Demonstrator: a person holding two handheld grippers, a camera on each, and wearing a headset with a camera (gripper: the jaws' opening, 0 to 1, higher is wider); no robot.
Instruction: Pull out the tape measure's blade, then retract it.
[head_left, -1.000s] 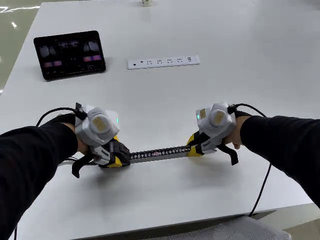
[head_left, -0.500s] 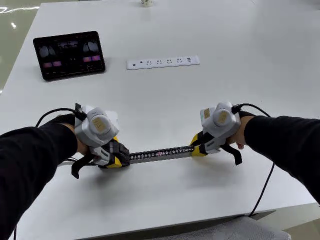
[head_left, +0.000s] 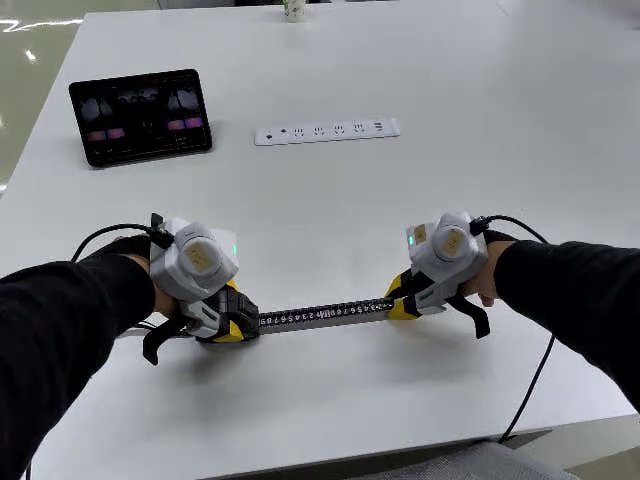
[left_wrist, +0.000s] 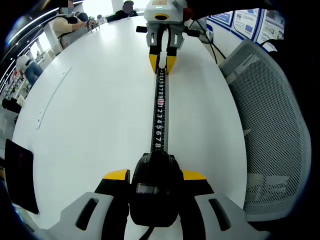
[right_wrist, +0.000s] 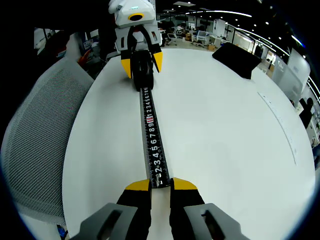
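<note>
1 tape measure (head_left: 240, 312) clamped in left gripper (left_wrist: 155, 176) jaws; right gripper (right_wrist: 160, 185) jaws pinch 1 blade (head_left: 325, 315) tip.

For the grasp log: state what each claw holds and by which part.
The left claw clamps the tape measure case by its two sides. The right claw pinches the blade at its free end.

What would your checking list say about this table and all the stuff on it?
Surface: white table, flat and tidy.
Job's things: tape measure, blade pulled out along the table.
Clutter: tablet, power strip, small container at the far edge.
Grippers: left gripper jaws closed on tape measure; right gripper jaws closed on blade tip.
Cables: black cable hanging off the near edge.
Surroundings: mesh chair.
</note>
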